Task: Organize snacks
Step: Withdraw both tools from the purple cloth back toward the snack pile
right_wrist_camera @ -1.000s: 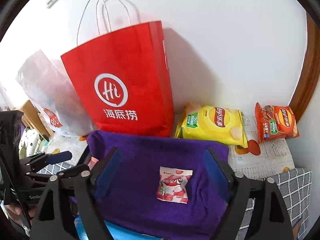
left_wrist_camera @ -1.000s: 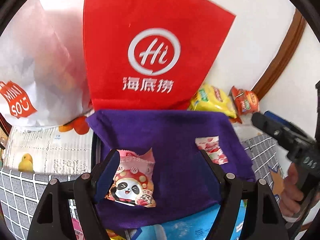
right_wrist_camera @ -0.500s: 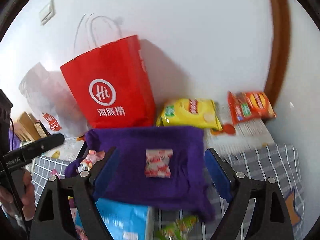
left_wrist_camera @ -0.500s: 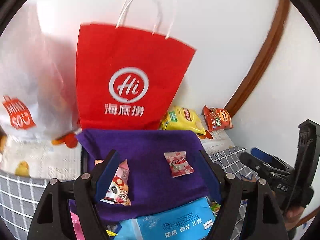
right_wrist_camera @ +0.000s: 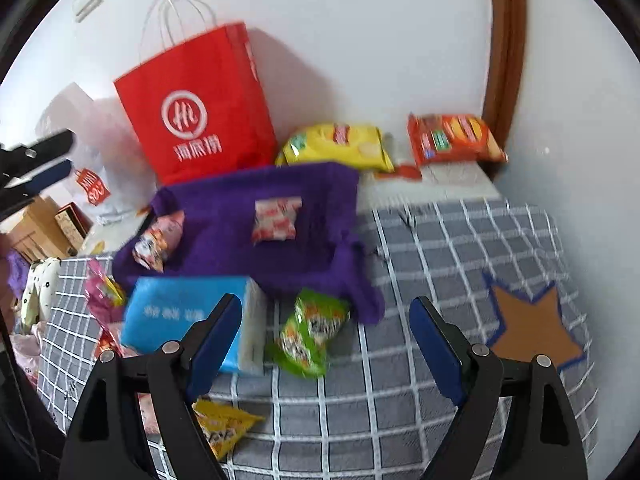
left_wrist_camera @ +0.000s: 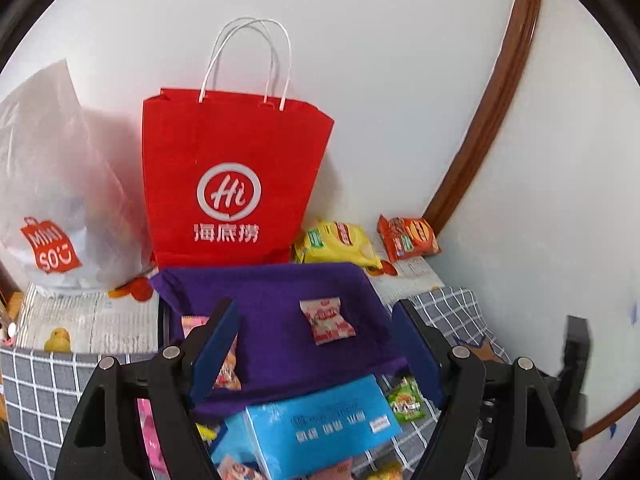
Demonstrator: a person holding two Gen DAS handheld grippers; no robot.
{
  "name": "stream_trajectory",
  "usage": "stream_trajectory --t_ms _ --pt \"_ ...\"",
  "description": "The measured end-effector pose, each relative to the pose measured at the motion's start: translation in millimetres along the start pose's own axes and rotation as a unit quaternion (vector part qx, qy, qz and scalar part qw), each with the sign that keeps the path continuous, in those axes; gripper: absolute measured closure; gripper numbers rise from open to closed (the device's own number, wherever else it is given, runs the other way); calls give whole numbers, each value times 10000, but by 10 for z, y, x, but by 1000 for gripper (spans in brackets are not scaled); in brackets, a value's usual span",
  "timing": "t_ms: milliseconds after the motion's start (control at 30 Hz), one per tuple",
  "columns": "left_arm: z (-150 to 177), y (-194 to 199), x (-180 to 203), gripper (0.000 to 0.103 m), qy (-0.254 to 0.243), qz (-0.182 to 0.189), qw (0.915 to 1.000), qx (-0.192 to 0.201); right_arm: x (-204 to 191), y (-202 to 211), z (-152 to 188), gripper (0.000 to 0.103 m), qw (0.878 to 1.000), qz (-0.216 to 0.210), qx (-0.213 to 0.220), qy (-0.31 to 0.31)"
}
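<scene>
A grey checked cover (right_wrist_camera: pixel 440 248) spreads over the surface, which sits in a corner of white walls with a brown wooden trim (right_wrist_camera: pixel 504 40). Taking the purple cloth (right_wrist_camera: pixel 224 236) as landmark: left of it stands a white plastic bag (left_wrist_camera: pixel 60 184), behind it a red paper bag (right_wrist_camera: pixel 200 108), and behind its right end a yellow chip bag (right_wrist_camera: pixel 340 146) and an orange chip bag (right_wrist_camera: pixel 452 138) lie by the wall. On the cloth, a panda snack packet (right_wrist_camera: pixel 156 242) rests at the left edge and a red-and-white snack packet (right_wrist_camera: pixel 276 220) near the middle. In front of the cloth lie a blue tissue pack (right_wrist_camera: pixel 184 312) and a green snack packet (right_wrist_camera: pixel 312 328). The left gripper (left_wrist_camera: pixel 316 344) hovers over the cloth's near edge, jaws spread wide and empty. The right gripper (right_wrist_camera: pixel 326 340) hangs wide open, empty, with the green packet between its fingers' line of view.
</scene>
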State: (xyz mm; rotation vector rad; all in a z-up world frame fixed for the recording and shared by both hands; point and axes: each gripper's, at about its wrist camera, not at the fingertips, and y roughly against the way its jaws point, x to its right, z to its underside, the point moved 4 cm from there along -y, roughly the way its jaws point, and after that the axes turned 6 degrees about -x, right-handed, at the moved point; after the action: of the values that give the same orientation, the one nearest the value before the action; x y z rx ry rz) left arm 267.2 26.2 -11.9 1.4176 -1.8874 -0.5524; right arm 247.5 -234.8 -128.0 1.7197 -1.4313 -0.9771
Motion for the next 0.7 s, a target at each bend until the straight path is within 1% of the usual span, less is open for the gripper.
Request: stream_trajectory --t_ms 67,100,200,300,400,467,567,600,667,700 --pt "85 42 -41 26 19 -75 9999 -98 0 -52 45 29 10000 42 -20 6" --pt "125 62 -73 26 18 -167 9998 -133 -22 -170 121 32 9999 21 -79 71" --pt "253 126 -228 26 110 -430 9989 -150 -75 -336 169 40 9998 -29 -143 169" --pt "391 159 -430 26 308 -535 9978 -252 -114 -478 159 43 9997 -110 -166 142" --pt "556 206 -627 26 582 -627 9955 -409 -122 -620 164 44 9996 -196 -185 68" --pt "683 256 -745 26 625 -679 9947 -459 -129 -743 177 44 9993 -235 -287 47" --pt "820 287 -896 26 684 -912 9920 -545 -121 -860 183 44 9990 -211 -391 3" --pt "856 291 -939 26 731 -935 9913 -570 -108 -960 200 44 9984 -237 -502 -66" --pt "929 296 -1020 26 861 -905 9903 -612 -111 -1035 218 44 9977 -344 -581 -72" --pt "959 295 -1042 26 903 -871 9901 -628 -102 -1046 225 46 9976 -370 -579 -95"
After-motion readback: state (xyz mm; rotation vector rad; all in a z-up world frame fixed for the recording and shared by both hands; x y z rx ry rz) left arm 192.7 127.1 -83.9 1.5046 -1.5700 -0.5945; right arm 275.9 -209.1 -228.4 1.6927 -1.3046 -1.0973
